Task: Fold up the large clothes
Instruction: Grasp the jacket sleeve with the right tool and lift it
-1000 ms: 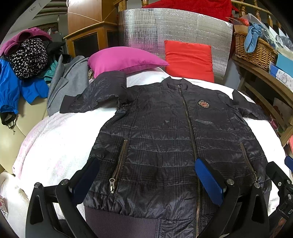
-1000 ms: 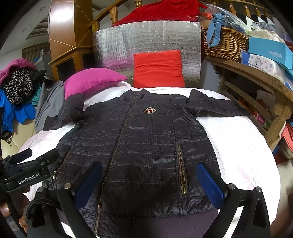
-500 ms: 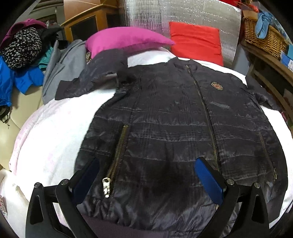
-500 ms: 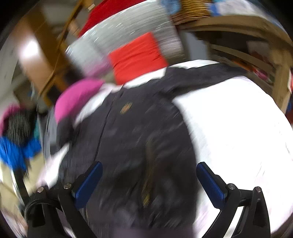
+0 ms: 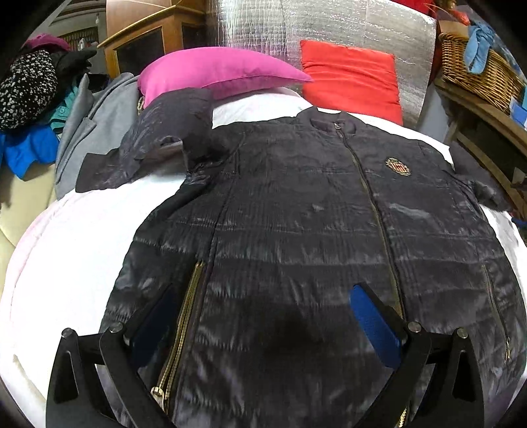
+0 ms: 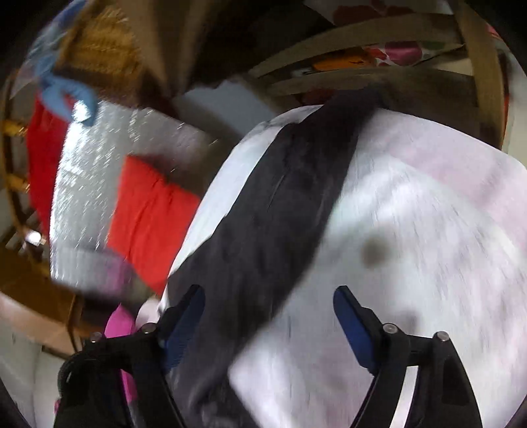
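A dark quilted zip jacket (image 5: 313, 230) with a chest badge lies flat, front up, on a white bed cover (image 5: 75, 250). Its left sleeve (image 5: 151, 148) bends up towards the pillows. My left gripper (image 5: 263, 316) is open and empty, low over the jacket's lower front by the left pocket zip. My right gripper (image 6: 268, 312) is open and empty over the jacket's right sleeve (image 6: 283, 204), which stretches across the white cover (image 6: 428, 230) towards the bed's edge. The right wrist view is blurred.
A pink pillow (image 5: 217, 72) and a red pillow (image 5: 349, 79) lie at the bed's head against a silver foil panel (image 5: 329, 29). A heap of clothes (image 5: 36, 108) and a grey coat (image 5: 95, 131) lie left. A wicker basket (image 5: 477, 72) stands on wooden shelves at the right.
My left gripper has moved forward and lower over the jacket's front. My right gripper has swung fast to the right and turned, from the hem to above the right sleeve.
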`<act>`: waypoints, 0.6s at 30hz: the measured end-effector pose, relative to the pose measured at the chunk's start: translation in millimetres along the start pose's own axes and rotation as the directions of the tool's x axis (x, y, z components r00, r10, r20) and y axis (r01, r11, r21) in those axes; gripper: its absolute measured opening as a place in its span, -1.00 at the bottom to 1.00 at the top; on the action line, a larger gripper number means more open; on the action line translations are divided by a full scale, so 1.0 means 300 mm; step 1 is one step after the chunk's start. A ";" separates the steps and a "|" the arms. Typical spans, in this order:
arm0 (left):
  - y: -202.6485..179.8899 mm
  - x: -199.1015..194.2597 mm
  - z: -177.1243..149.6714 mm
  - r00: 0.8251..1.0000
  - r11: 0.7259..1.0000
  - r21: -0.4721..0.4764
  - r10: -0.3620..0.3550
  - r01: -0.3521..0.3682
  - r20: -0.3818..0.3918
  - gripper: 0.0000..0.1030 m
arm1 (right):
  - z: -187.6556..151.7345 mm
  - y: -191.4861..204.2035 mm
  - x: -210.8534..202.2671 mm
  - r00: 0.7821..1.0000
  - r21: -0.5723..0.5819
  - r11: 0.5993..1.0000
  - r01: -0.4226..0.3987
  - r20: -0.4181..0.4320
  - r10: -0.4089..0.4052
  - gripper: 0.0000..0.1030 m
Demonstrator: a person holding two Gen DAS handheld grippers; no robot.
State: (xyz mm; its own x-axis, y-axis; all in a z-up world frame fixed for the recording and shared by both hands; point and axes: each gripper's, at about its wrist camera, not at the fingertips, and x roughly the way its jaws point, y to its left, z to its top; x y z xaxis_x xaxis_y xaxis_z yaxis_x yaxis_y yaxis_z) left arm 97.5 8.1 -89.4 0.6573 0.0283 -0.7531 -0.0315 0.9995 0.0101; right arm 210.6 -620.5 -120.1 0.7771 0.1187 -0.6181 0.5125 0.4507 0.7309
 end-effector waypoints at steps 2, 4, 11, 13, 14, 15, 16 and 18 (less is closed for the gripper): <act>0.005 0.022 0.001 1.000 1.000 -0.003 -0.003 0.003 -0.007 1.00 | 0.034 -0.007 0.058 0.999 0.016 0.999 0.044 0.019 -0.045 0.58; 0.012 0.052 -0.003 1.000 1.000 -0.003 -0.012 0.012 -0.022 1.00 | 0.065 -0.005 0.099 0.998 0.018 0.998 0.060 0.026 -0.060 0.53; 0.039 0.143 -0.033 0.996 0.999 -0.042 -0.031 0.028 -0.086 1.00 | 0.091 0.182 0.149 0.969 -0.253 0.936 0.246 0.070 -0.236 -0.75; 0.034 0.148 -0.034 0.996 0.999 -0.032 -0.027 0.025 -0.083 1.00 | 0.065 0.287 0.109 0.974 -0.333 0.916 0.224 0.105 -0.200 -0.75; 0.032 0.149 -0.035 0.996 0.999 -0.031 -0.027 0.025 -0.082 1.00 | 0.036 0.371 0.082 0.979 -0.391 0.898 0.200 0.121 -0.165 -0.76; 0.033 0.148 -0.035 0.996 0.999 -0.034 -0.031 0.028 -0.079 1.00 | 0.007 0.431 0.066 0.982 -0.430 0.884 0.181 0.125 -0.140 -0.76; 0.034 0.148 -0.036 0.996 0.999 -0.037 -0.034 0.031 -0.077 1.00 | -0.037 0.507 0.042 0.985 -0.481 0.861 0.163 0.135 -0.111 -0.76; 0.038 0.150 -0.040 0.997 0.999 -0.038 -0.036 0.033 -0.073 1.00 | -0.142 0.627 -0.012 0.991 -0.558 0.824 0.102 0.127 -0.036 -0.76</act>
State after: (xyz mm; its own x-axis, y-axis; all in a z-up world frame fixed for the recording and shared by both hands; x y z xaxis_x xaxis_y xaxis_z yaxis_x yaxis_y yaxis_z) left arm 117.6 20.7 -131.0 0.6014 -0.0092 -0.7989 -0.0382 0.9985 -0.0403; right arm 288.9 -498.4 7.3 0.7981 -0.0109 -0.6024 0.2970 0.8770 0.3776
